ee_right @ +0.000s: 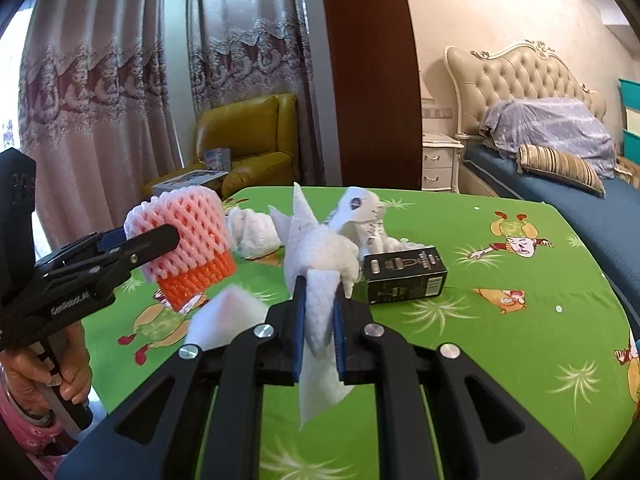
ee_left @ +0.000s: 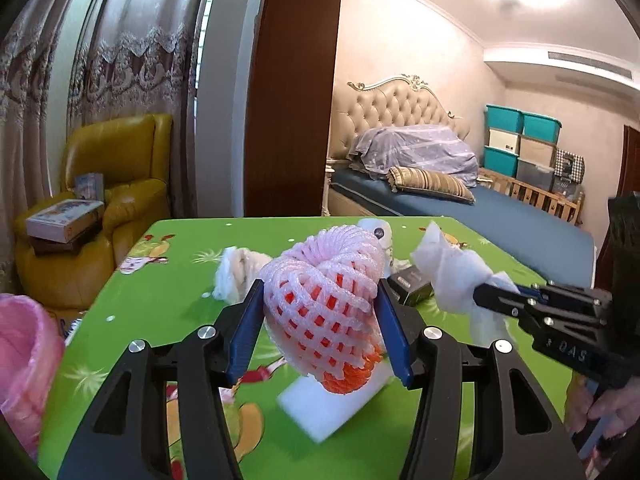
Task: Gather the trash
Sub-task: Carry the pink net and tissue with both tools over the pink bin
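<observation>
Left wrist: pink bag [ee_left: 24, 364] at far left edge, mouth open toward camera, contents not visible. Left gripper [ee_left: 320, 320] is clamped about halfway closed on a foam fruit net [ee_left: 324, 304], pink-white mesh over an orange inner net, held above the green table [ee_left: 160, 304]; long axis tilts from upper left down to the orange end at lower right. A white foam block [ee_left: 332, 404] lies on the table under it. Right gripper [ee_left: 486, 296] enters from the right, pinched on a crumpled white tissue [ee_left: 452, 276]. Right wrist: right gripper [ee_right: 319, 300] fingers nearly closed on that tissue [ee_right: 320, 256], which stands roughly upright, tail hanging down between the fingers. Black box [ee_right: 404, 278] lies on its side just right of it, long axis left-right. More crumpled white paper [ee_right: 256, 232] sits behind. Left gripper [ee_right: 160, 240] holds the net [ee_right: 188, 236] at left, orange end down.
</observation>
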The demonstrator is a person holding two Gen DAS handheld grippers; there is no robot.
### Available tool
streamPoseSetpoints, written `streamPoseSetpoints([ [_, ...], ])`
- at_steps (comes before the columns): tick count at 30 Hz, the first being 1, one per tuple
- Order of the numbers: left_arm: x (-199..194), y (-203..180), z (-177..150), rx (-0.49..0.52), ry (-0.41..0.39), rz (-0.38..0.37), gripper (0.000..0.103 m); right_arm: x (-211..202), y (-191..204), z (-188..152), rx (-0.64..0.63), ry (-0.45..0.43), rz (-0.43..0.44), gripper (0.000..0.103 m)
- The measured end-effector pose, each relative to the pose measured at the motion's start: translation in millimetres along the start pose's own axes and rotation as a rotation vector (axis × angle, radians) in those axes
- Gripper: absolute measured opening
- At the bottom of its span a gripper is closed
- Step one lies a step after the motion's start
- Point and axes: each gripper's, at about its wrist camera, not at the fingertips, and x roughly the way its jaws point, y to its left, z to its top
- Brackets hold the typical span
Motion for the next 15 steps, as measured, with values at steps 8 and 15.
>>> streamPoseSetpoints([
  [8,-31.3,10.7,-21.9,0.029,0.015,0.048,0.051,-2.2,26.4,-1.7,-0.022,0.002,0.029,0.012],
  [15,-37.1,21.5,-34.5,0.010,0.034,0.080,0.051,2.3,38.6,-4.8,-0.034,0.015,0.044,0.012],
])
